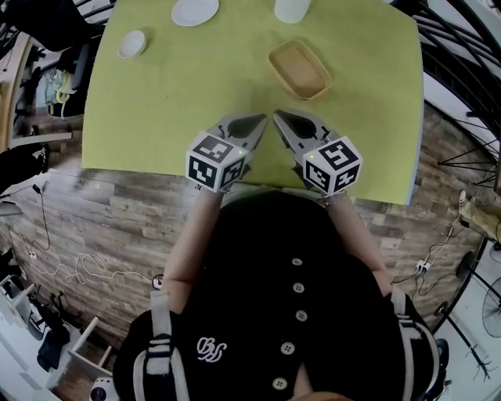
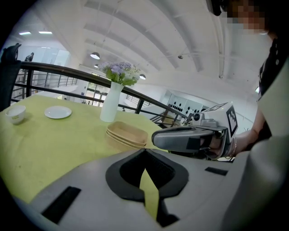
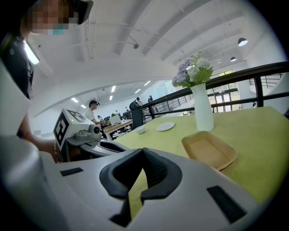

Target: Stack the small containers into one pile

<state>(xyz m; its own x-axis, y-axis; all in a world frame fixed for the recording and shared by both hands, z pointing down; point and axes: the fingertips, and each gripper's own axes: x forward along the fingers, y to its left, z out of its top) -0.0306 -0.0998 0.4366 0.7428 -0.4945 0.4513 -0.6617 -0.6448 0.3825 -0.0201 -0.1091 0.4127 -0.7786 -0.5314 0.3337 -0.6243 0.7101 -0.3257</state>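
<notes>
**Yellow-green worktop carries one pile of tan containers**

Left gripper and right gripper are held over the near edge, tips almost meeting, the fingers of each closed on nothing. The nested containers sit just beyond the right gripper, near a white vase at the far edge. A white plate and a small bowl lie far left.

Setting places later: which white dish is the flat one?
The plate, lying between bowl and vase; the bowl further left is deeper, with raised sides.
</notes>
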